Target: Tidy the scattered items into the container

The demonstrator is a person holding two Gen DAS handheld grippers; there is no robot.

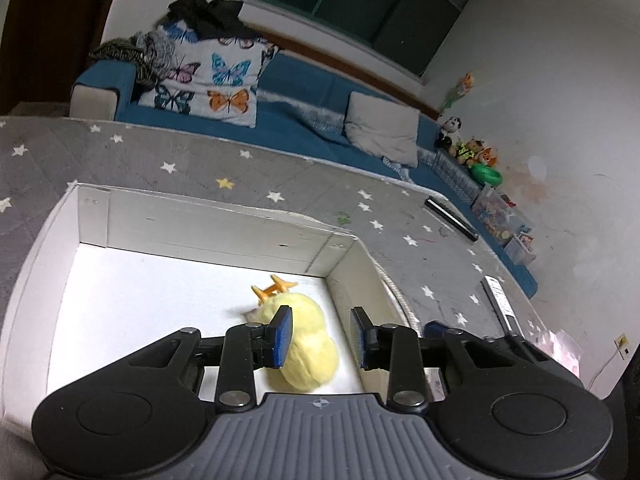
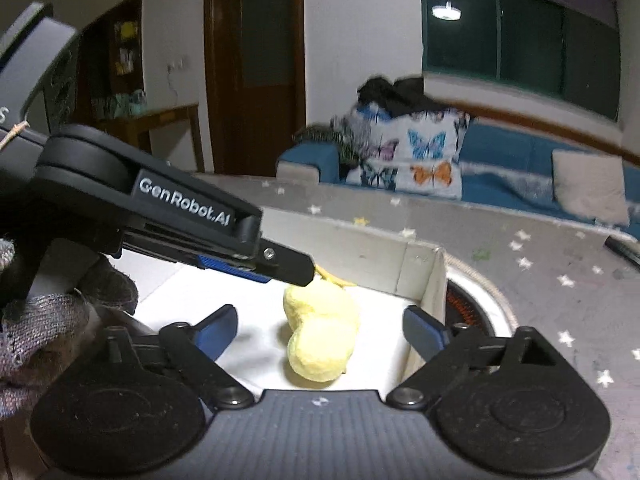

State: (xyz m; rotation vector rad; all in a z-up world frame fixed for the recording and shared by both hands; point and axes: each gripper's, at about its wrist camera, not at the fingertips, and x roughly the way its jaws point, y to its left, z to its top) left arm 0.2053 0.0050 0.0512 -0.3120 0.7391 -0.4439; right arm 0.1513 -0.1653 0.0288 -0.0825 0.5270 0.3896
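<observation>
A yellow plush duck [image 1: 306,344] with orange feet [image 1: 276,286] lies on the floor of a white cardboard box [image 1: 208,224], near its right wall. My left gripper [image 1: 321,336] is open above it, jaws apart and empty. In the right wrist view the same duck [image 2: 320,332] lies in the box [image 2: 380,256]. My right gripper [image 2: 320,332] is open wide over it and holds nothing. The left gripper's finger [image 2: 280,262] reaches in from the left, just above the duck.
The box sits on a grey star-print table [image 1: 280,168]. A black remote [image 1: 450,218] and a white remote [image 1: 498,298] lie to the right. A round coaster-like item [image 2: 464,300] sits beside the box. A blue sofa [image 1: 304,96] with cushions stands behind.
</observation>
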